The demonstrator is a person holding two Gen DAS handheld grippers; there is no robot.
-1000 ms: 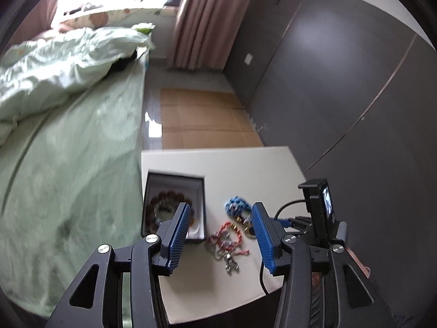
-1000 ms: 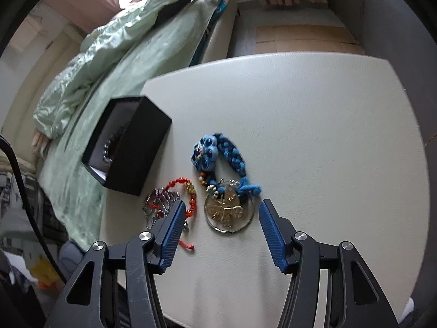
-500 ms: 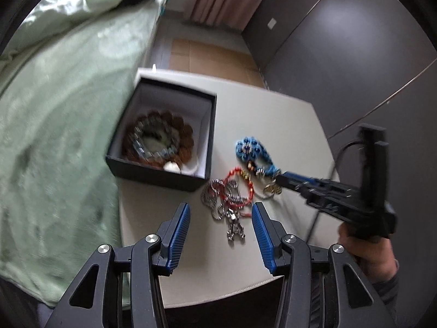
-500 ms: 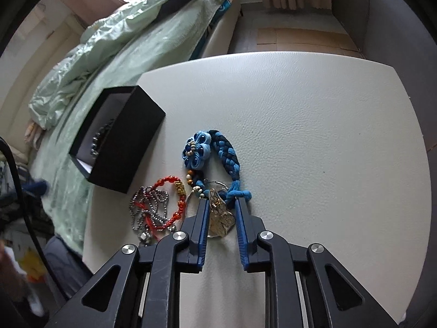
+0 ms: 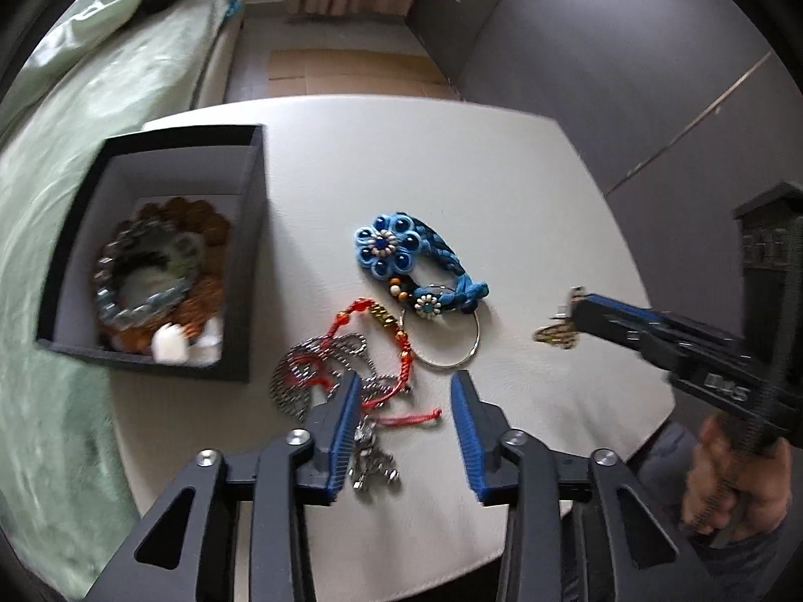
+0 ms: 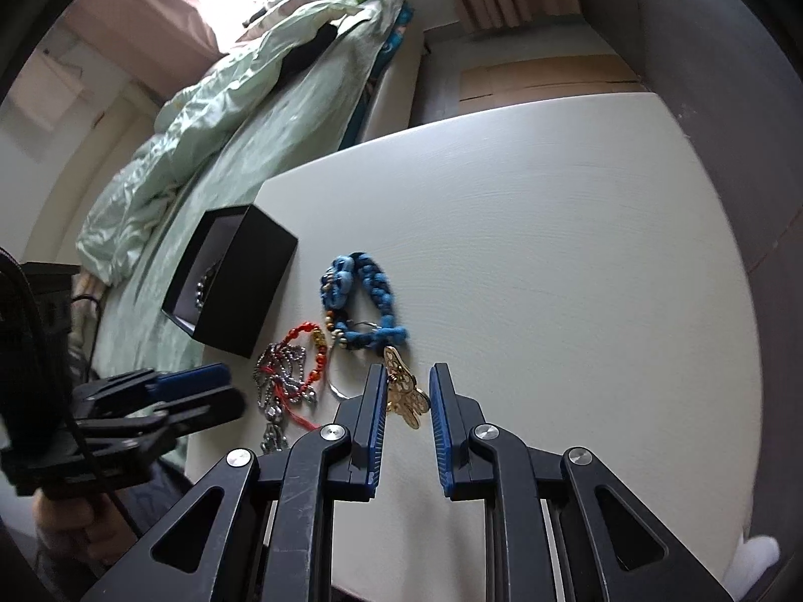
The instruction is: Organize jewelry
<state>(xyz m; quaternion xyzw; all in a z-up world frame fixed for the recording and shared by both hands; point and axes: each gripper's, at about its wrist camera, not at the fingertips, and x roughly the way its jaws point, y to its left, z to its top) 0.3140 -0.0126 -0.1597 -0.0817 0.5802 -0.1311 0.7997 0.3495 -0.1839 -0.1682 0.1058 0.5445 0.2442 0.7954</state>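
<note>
A black box (image 5: 247, 301) on the white table (image 5: 502, 190) holds beaded bracelets (image 5: 150, 271). Right of it lie a blue braided bracelet (image 5: 384, 248), a silver hoop (image 5: 451, 358), a red cord bracelet (image 5: 346, 313) and a silver chain (image 5: 296, 371) with a pendant (image 5: 371, 456). My left gripper (image 5: 405, 391) hovers low over the red cord and chain. Its jaws are closing, the cord's tail and the pendant lie between them, and the pads are not pressing. My right gripper (image 6: 409, 376) is shut on a gold butterfly charm (image 6: 406, 394), held clear of the hoop at the right (image 5: 554, 333).
A bed with a pale green cover (image 5: 75, 100) runs along the table's left edge. Dark wall panels (image 5: 602, 75) stand to the right, and a curtain hangs at the back. A hand (image 5: 727, 491) holds the right gripper at the table's near right corner.
My left gripper dropped toward the red cord and chain, and its jaws narrowed. My right gripper shut on the gold charm and carried it right, out of the silver hoop.
</note>
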